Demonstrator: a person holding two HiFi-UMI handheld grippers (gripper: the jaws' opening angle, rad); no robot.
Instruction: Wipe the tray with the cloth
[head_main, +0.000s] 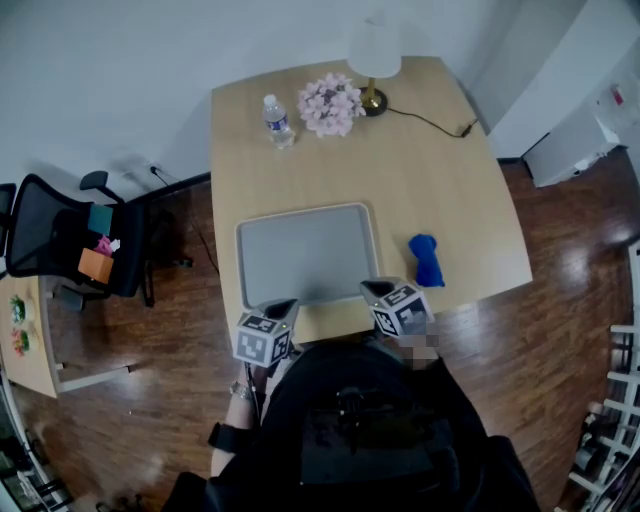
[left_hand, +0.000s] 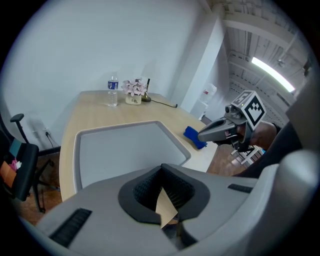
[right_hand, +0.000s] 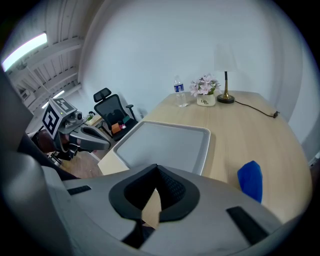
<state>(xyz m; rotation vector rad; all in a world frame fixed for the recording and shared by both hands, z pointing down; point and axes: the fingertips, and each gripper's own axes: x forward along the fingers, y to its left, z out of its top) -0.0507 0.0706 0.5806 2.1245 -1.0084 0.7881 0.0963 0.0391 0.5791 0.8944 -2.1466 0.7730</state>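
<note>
1. While the left tongs (head_main: 283, 303) are held at the near rim of the grey tray (head_main: 305, 255), towards its left corner, their jaws are seen in the left gripper view to be clenched together, with nothing gripped between them.
2. The grey tray is laid flat on the bench (head_main: 440, 170), close to the near edge. Its surface is shown bare, and no dirt or wet streak can be made out on it.
3. The right tongs (head_main: 378, 288) are held at the tray's near right corner. Their jaws are likewise closed on nothing, as is shown in the right gripper view.
4. The blue cloth (head_main: 427, 260) is found bunched on the bench just beside the tray's right rim. It is clear of the tray and touched by neither pair of tongs.
5. No wiping stroke is judged to be in hand, since the cloth is not held and is not on the tray. Two stages are fitted equally by the scene: a cloth waiting to be taken up for the wipe, or a cloth put down once the wipe was finished.
6. No next move is therefore settled. It is only noted that the right tongs are the nearer to the cloth, and that nothing could be taken up by jaws closed as these are.
</note>
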